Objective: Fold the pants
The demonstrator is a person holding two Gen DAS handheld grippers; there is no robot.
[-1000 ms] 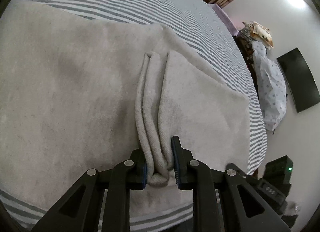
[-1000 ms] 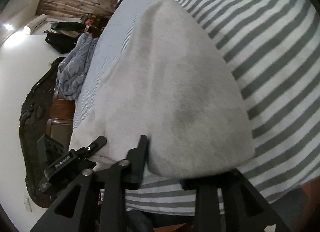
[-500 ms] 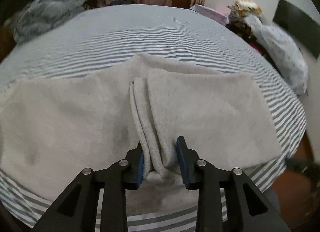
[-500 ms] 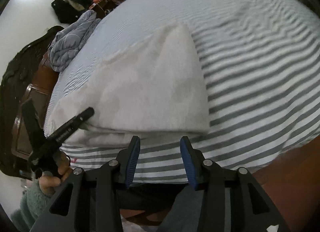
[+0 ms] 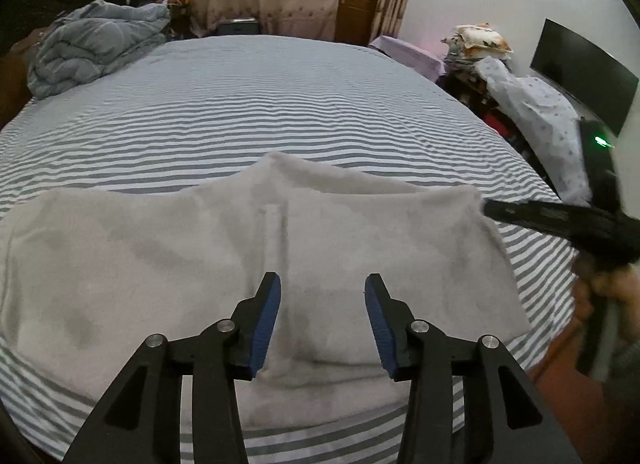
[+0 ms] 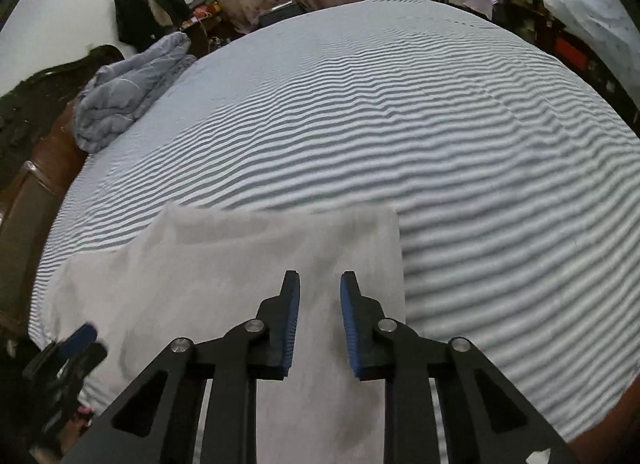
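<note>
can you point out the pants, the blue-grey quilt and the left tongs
pants [image 5: 160, 264], left wrist view, flat left half of the fabric
blue-grey quilt [image 5: 96, 48], left wrist view, middle of the bundle
left tongs [image 5: 322, 318], left wrist view, gap midway between the open blue tips

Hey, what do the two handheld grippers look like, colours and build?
Both match. The left gripper and right gripper each have two matte black angular plastic fingers with triangular cut-outs, silver round pivot screws, and ribbed blue pads lining the inner faces. No cables or markings show on them.
</note>
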